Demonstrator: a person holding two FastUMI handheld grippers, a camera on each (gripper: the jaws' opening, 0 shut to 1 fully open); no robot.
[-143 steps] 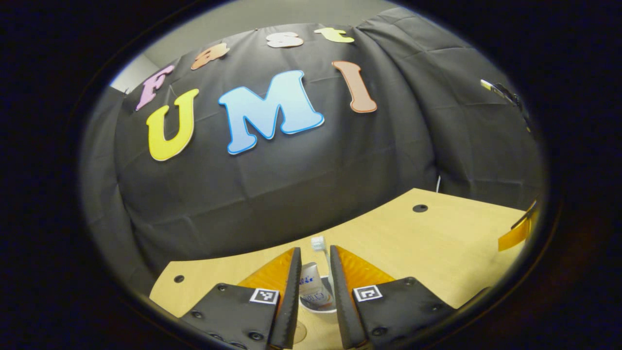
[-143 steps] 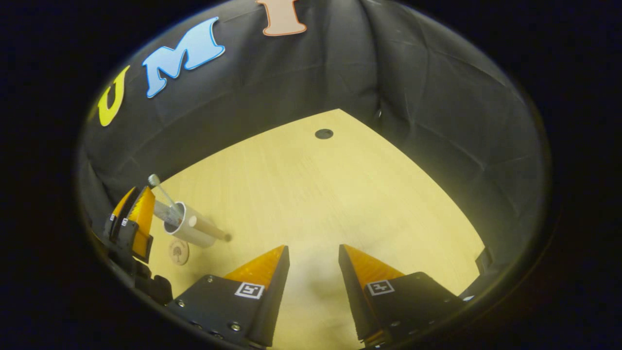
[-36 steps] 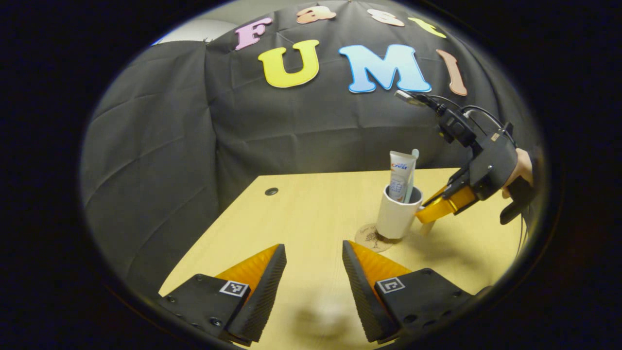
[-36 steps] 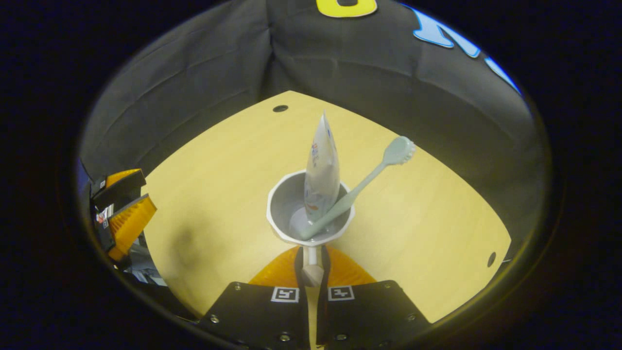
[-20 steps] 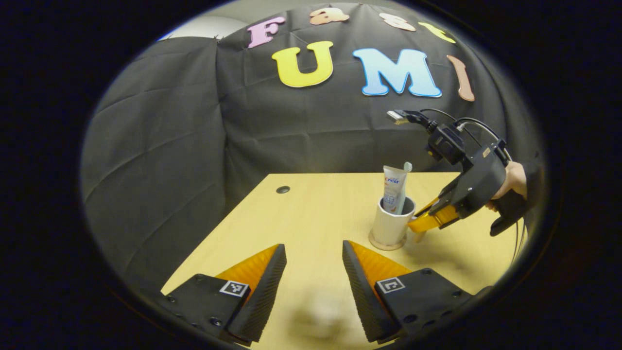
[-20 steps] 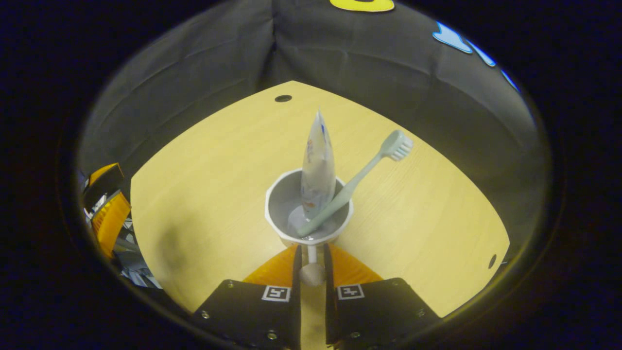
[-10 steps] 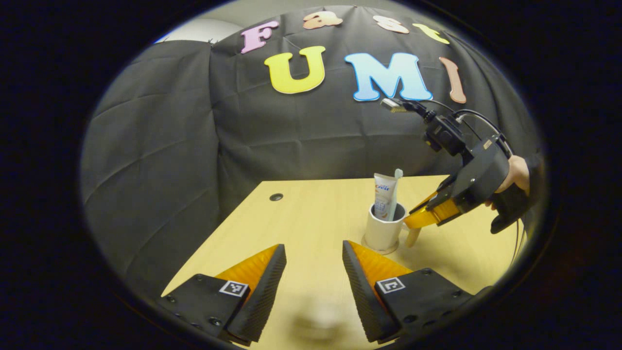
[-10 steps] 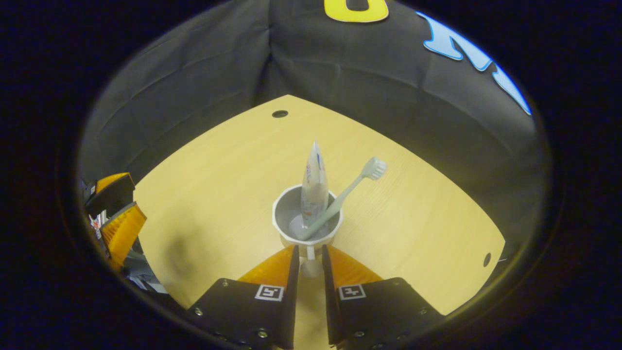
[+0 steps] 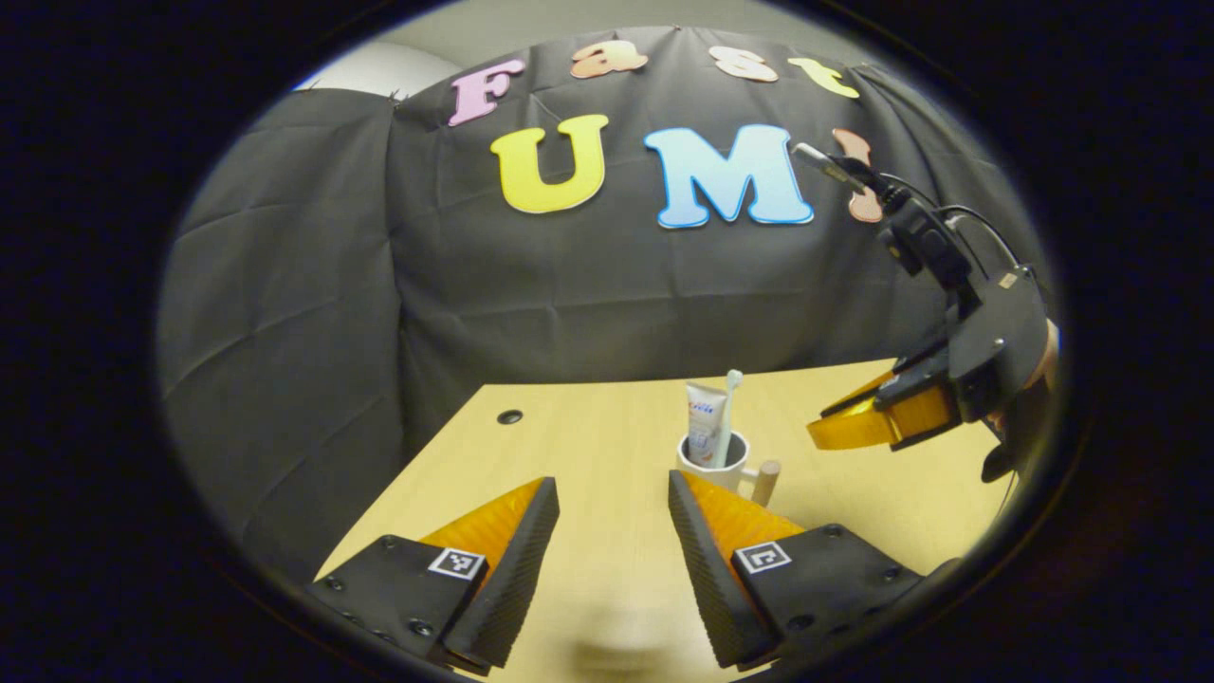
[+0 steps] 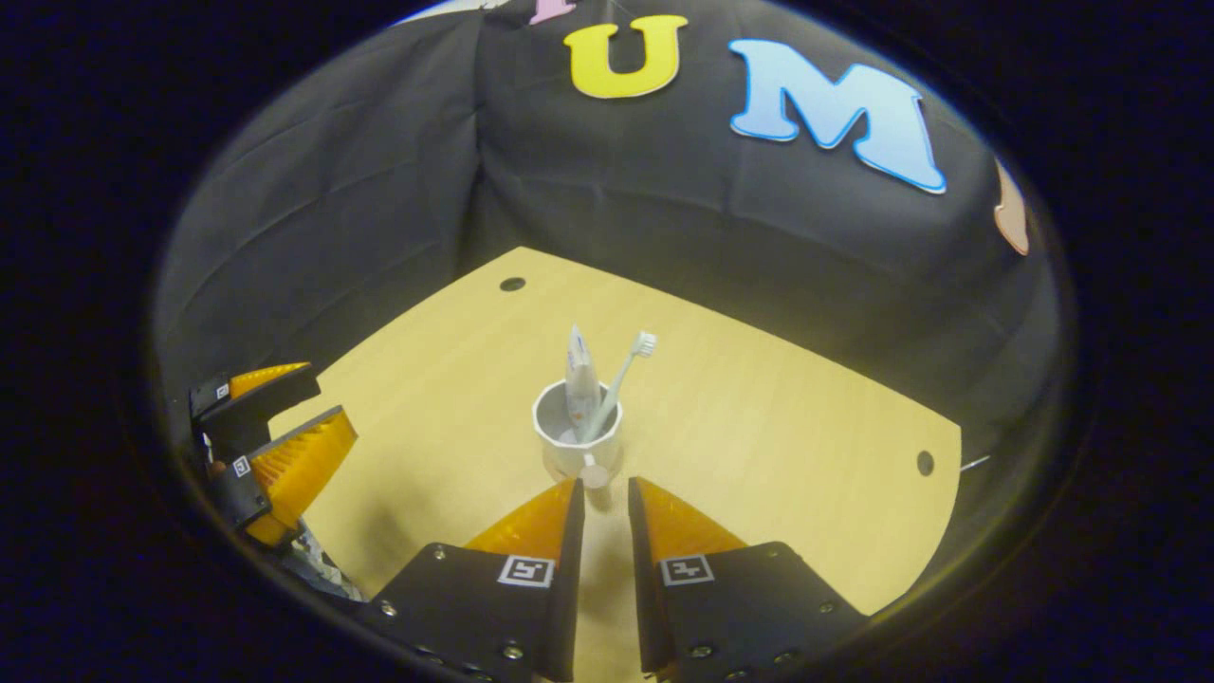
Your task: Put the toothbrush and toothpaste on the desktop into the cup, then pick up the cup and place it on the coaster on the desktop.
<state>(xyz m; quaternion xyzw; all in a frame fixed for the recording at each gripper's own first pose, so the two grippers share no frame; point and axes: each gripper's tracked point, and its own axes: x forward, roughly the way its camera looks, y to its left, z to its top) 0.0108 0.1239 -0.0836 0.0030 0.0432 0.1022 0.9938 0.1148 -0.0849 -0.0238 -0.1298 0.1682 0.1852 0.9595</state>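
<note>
A white cup [image 10: 575,444] stands upright on the wooden desktop [image 10: 759,427], with its handle [image 10: 596,471] turned toward my right gripper [image 10: 603,489]. That gripper is slightly open and sits just behind the handle, touching nothing. A toothpaste tube [image 10: 579,378] and a pale toothbrush [image 10: 626,365] stand in the cup, bristles up. In the left gripper view the cup [image 9: 713,462] holds the tube [image 9: 704,432] and the brush [image 9: 728,403], and my finger hides its foot. My left gripper [image 9: 612,493] is open and empty. The right gripper [image 9: 825,429] hangs raised to the cup's right.
The left gripper [image 10: 330,396] shows at the left edge of the right gripper view, low over the desk's near corner. Small round holes [image 10: 512,284] [image 10: 924,463] mark the desk's far corners. Black cloth walls close the desk on the far sides.
My right gripper has let go of the cup's handle and drawn back and up. The cup stays standing with the tube and brush inside. The left gripper has barely moved.
</note>
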